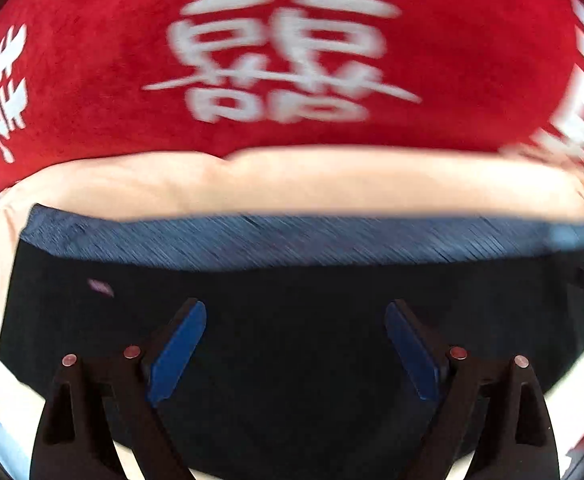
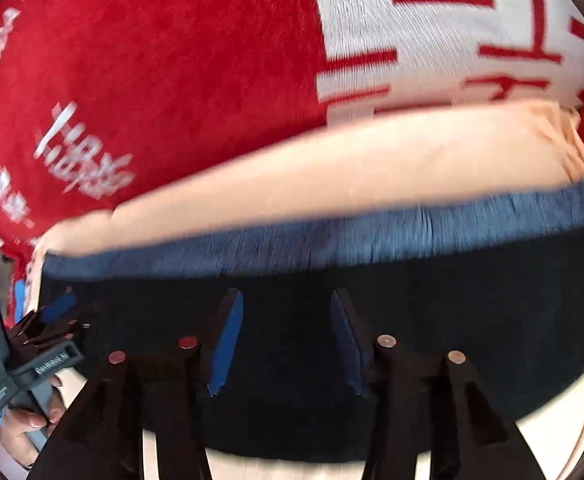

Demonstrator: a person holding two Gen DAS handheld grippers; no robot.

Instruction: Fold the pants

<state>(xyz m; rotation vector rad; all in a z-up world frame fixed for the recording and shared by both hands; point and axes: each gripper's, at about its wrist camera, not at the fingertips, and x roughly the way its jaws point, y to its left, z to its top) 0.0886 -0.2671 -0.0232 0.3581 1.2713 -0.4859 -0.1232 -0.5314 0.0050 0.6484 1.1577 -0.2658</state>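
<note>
Dark pants (image 1: 292,320) stretch sideways across lower frame beneath my left gripper (image 1: 296,320) and right gripper (image 2: 285,312), both spread, pinching nothing.

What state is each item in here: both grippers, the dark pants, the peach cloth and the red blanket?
Left gripper: open wide, nothing between its blue pads.
Right gripper: open, holding nothing.
Dark navy pants with ribbed blue waistband: lying flat, released, on the peach cloth.
Peach cloth: spread under the pants, slightly rumpled.
Red plush blanket with white characters: spread flat beneath everything.
</note>
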